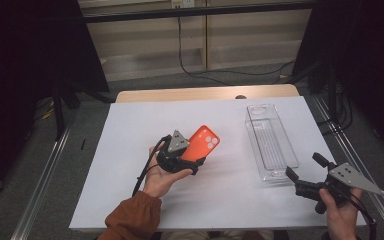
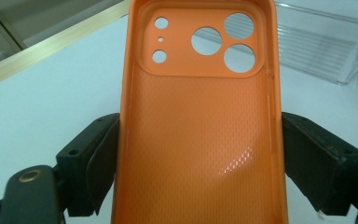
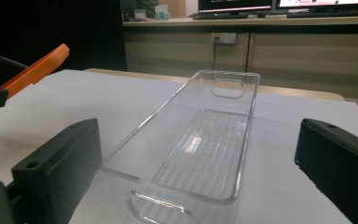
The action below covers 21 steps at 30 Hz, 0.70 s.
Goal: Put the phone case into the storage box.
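Note:
An orange phone case (image 1: 204, 143) with round camera holes is held tilted above the white sheet, its inner side facing the left gripper view (image 2: 200, 116). My left gripper (image 1: 194, 159) is shut on the case's lower end, and both pads (image 2: 100, 163) press on its long edges. A clear plastic tray (image 1: 270, 142) lies lengthwise on the right part of the sheet. My right gripper (image 1: 305, 166) stands open just before the tray's near end. In the right gripper view the tray (image 3: 200, 135) reaches away between the wide jaws without touching them. The orange case (image 3: 32, 70) shows at that view's left edge.
A white sheet (image 1: 130, 170) covers the table, with a wooden strip (image 1: 180, 94) bare along the far edge. Metal rails (image 1: 45, 170) run down both sides. Dark stands and cables (image 1: 215, 75) lie on the floor beyond the table.

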Each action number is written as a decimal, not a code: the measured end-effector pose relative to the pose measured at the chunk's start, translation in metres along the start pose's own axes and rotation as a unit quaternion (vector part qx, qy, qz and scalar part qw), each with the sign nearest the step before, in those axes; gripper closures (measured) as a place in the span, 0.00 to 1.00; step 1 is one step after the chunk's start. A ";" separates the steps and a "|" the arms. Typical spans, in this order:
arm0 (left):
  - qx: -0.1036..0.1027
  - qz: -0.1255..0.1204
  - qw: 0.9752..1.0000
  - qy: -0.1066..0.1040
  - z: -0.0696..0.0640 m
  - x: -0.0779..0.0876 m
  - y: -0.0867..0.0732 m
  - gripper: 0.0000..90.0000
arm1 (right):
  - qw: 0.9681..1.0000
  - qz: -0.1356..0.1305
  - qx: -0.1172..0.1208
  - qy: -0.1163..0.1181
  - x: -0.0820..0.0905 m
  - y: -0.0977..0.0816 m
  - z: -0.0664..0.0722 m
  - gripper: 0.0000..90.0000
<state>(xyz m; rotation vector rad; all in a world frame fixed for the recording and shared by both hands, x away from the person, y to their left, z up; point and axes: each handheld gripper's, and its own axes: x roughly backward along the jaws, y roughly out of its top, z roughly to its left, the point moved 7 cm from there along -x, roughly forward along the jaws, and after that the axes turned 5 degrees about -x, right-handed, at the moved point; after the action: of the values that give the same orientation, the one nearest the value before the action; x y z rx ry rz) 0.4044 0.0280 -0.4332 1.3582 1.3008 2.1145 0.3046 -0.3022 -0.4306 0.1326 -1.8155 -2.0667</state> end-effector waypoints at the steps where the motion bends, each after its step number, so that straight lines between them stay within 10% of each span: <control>1: -0.002 0.000 1.000 0.002 0.000 0.001 0.000 0.18 | 1.000 -0.003 0.001 0.005 -0.001 0.001 0.002 0.00; 21: -0.020 -0.030 0.999 0.033 -0.017 0.017 -0.001 0.18 | 0.997 0.022 0.021 0.075 -0.025 0.005 0.037 0.00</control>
<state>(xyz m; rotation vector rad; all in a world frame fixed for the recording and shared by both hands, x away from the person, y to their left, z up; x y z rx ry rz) 0.3811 0.0306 -0.4267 1.2274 1.3004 2.1496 0.3173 -0.2597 -0.4245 0.2498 -1.7557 -1.9359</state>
